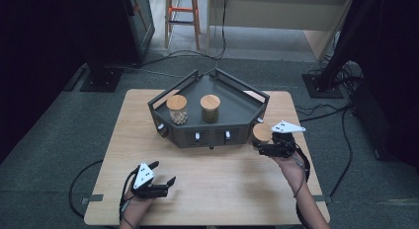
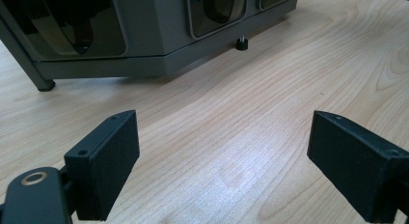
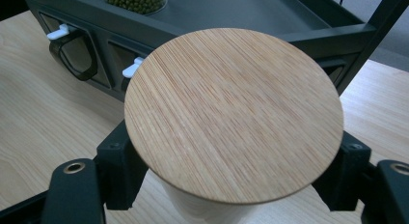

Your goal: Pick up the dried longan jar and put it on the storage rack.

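Observation:
A jar with a round wooden lid (image 1: 262, 132) (image 3: 234, 113) is held just off the front right corner of the dark grey tray (image 1: 207, 137) (image 3: 251, 11). My right gripper (image 1: 262, 146) (image 3: 231, 175) is shut on the jar's body below the lid, one jaw on each side. Two more wooden-lidded jars stand upright inside the tray: one with pale contents (image 1: 177, 109), one with green beans (image 1: 210, 108) (image 3: 137, 1). My left gripper (image 1: 163, 172) (image 2: 222, 151) rests low over the wooden table (image 1: 222, 179) near its front left, open, with bare tabletop between the jaws.
The tray (image 2: 144, 45) stands on small feet, with windowed compartments and white latches along its front. Carpeted floor surrounds the table, with cables (image 1: 341, 140) at the right, black stands at both back corners and a wooden stool (image 1: 183, 17) behind.

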`<state>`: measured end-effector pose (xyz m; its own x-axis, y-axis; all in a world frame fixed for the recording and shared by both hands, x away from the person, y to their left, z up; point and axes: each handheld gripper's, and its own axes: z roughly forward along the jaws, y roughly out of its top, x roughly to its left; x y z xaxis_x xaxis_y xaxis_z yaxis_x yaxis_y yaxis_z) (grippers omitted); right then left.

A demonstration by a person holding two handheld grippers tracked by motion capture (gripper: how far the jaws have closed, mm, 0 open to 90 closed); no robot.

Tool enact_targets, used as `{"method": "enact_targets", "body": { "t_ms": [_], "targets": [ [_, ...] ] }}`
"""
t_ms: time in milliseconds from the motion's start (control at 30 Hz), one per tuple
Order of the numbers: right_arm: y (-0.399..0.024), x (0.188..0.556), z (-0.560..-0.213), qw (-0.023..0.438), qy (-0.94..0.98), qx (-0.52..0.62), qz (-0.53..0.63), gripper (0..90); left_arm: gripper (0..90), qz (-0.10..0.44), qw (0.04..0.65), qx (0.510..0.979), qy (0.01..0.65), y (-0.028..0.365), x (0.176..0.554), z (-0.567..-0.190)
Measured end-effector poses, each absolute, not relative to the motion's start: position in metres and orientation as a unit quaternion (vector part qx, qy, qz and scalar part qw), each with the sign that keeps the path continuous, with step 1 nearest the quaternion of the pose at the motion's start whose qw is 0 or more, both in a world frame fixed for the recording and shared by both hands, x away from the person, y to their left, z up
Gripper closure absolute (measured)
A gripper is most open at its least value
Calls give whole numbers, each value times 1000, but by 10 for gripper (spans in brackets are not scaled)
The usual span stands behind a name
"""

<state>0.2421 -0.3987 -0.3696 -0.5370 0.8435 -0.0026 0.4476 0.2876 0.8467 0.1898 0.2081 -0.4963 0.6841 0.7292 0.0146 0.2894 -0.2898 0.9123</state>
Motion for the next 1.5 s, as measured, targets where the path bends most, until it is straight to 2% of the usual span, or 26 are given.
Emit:
{"method": "enact_targets", "body": {
  "t_ms": [1500],
  "targets": [
    [-385, 270, -327, 236, 773, 408, 425, 255, 111, 219, 500, 770, 330, 210, 191, -496]
  ]
}}
